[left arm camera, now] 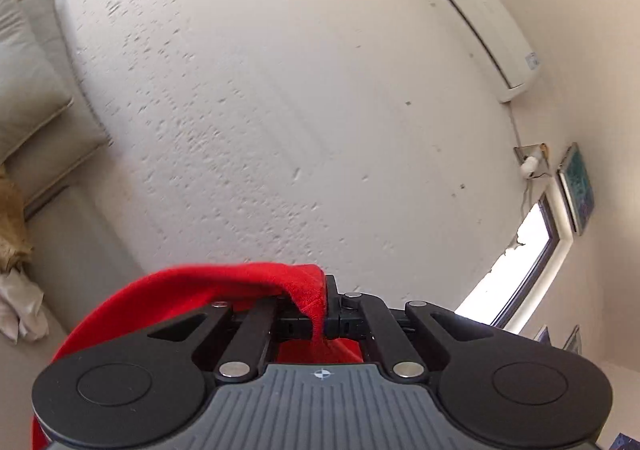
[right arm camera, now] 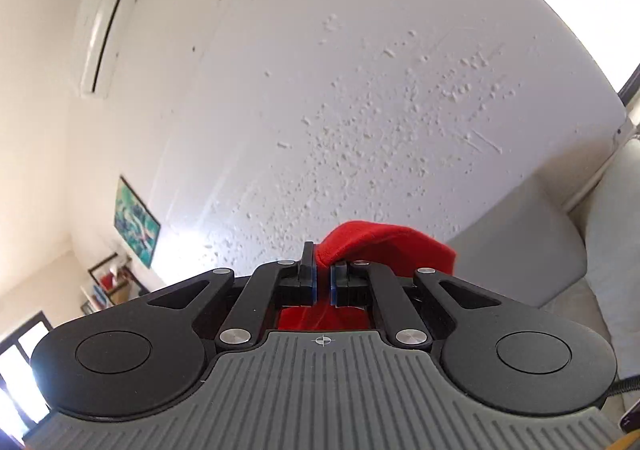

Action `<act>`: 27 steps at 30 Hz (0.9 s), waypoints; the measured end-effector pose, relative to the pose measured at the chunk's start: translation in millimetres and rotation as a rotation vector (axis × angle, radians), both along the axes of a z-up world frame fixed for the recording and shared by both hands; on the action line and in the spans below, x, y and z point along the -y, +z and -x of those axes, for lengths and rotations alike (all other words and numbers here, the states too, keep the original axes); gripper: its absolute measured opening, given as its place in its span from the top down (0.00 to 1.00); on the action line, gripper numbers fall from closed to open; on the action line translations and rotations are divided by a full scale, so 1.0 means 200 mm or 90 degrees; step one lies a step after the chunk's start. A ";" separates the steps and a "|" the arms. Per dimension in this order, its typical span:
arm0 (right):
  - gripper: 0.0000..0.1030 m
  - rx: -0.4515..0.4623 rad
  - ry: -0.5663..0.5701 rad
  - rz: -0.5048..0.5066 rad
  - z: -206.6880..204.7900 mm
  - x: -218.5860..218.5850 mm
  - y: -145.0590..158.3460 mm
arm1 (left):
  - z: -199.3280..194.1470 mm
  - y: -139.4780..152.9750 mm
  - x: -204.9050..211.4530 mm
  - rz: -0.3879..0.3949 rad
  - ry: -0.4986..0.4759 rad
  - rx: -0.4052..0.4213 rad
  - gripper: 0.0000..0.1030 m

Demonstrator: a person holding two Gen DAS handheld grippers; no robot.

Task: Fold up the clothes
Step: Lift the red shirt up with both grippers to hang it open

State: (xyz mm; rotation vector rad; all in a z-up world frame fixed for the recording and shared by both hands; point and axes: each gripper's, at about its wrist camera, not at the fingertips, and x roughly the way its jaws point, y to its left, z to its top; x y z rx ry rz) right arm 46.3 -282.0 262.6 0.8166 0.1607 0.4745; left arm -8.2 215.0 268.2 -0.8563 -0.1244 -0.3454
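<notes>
— What did each tool hold?
— The left tool (left arm camera: 322, 314) was clamped tight on a fold of the red garment (left arm camera: 192, 290), which draped off leftward. The right tool (right arm camera: 322, 282), nearly closed, pinched another edge, raised before the white wall (right arm camera: 360, 90).

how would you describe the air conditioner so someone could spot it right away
Start at the big pitted white wall ahead of the left gripper. High beside it is the air conditioner, a long white box with a dark slot, unlike the small colourful framed pictures nearby.
</notes>
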 end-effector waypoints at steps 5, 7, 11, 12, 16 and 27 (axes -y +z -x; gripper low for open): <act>0.95 0.185 -0.035 0.011 0.38 0.07 0.30 | 0.18 0.18 0.11 -0.070 0.006 0.076 1.00; 0.95 0.196 -0.042 0.018 0.42 0.08 0.33 | 0.18 0.19 0.13 -0.092 0.006 0.072 1.00; 0.95 0.120 -0.033 0.048 0.31 0.09 0.31 | 0.04 0.12 0.14 -0.135 -0.006 -0.008 1.00; 0.95 0.106 -0.036 0.050 0.26 0.10 0.28 | -0.03 0.08 0.13 -0.132 -0.013 -0.039 1.00; 0.95 0.006 -0.059 0.114 -0.09 0.00 0.07 | -0.41 -0.11 0.12 -0.146 -0.016 -0.178 1.00; 0.95 0.018 -0.135 0.175 -0.81 -0.08 0.05 | -0.89 0.02 0.20 -0.180 0.034 -0.107 1.00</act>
